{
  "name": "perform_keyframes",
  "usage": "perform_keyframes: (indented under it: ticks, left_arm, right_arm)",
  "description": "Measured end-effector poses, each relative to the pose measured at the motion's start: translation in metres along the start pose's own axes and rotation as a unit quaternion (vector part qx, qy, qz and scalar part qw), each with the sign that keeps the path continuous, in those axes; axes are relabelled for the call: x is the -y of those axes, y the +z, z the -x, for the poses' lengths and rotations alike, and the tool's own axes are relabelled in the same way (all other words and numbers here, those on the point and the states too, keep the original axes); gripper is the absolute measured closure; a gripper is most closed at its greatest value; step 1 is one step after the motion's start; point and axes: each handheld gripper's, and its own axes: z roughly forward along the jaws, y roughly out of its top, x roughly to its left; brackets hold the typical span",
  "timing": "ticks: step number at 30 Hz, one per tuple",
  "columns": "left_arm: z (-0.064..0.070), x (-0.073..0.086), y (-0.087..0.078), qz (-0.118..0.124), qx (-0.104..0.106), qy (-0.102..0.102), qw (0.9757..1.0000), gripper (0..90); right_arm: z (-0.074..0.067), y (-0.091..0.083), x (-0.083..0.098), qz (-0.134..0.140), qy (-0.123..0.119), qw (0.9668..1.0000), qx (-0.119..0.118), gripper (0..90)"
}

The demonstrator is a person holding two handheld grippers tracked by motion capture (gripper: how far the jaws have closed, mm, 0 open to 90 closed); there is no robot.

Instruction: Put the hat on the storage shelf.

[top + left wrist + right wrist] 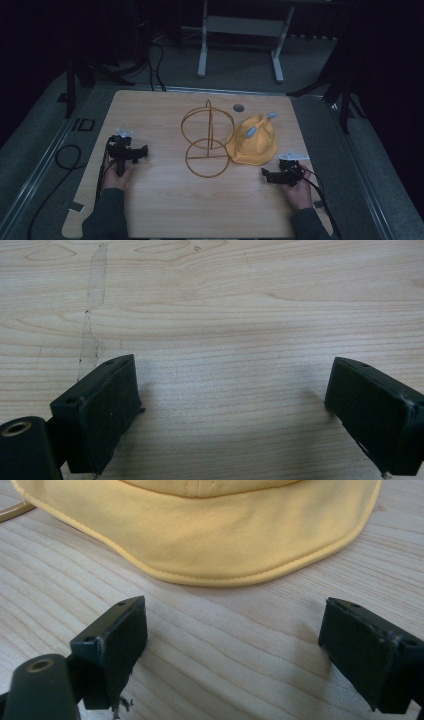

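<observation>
A yellow bucket hat (254,140) with two small grey ears lies on the wooden table (165,210), right of centre. Beside it on the left stands a gold wire hat stand (207,142) made of rings. My right gripper (267,176) rests on the table just below the hat, held by a hand. Its jaws are open and bare, and the hat's brim (220,545) lies a short way in front of them in the right gripper view. My left gripper (141,151) sits at the table's left, open over bare wood (230,365).
A small grey disc (238,107) is set in the tabletop near the far edge. Cables trail from both grippers, one looping on the floor (67,157) at the left. A white table frame (240,30) stands beyond the far edge.
</observation>
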Motion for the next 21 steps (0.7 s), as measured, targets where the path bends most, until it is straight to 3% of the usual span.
perform_keyframes:
  ticks: [6,9,13,16,17,21]
  left_arm:
    - [0.000,0.000,0.000,0.000,0.000,0.000,1.0000,7.3]
    - [0.000,0.000,0.000,0.000,0.000,0.000,1.0000,7.3]
    - [0.000,0.000,0.000,0.000,0.000,0.000,1.0000,7.3]
    - [0.000,0.000,0.000,0.000,0.000,0.000,1.0000,7.3]
    - [0.000,0.000,0.000,0.000,0.000,0.000,1.0000,7.3]
    - [0.000,0.000,0.000,-0.001,0.000,0.001,1.0000,7.3]
  right_arm:
    - [0.000,0.000,0.000,-0.001,0.000,1.0000,-0.001,12.8]
    - [0.002,-0.001,-0.002,-0.004,0.003,1.0000,0.001,17.7]
    - [0.005,-0.006,-0.007,-0.030,0.008,0.9995,0.009,32.2]
    - [0.008,-0.010,-0.012,-0.057,-0.014,0.9983,-0.004,40.2]
    - [0.008,-0.014,-0.015,-0.072,-0.036,0.9968,0.009,42.1]
    - [0.011,-0.023,-0.023,-0.081,-0.048,0.9954,0.013,44.4]
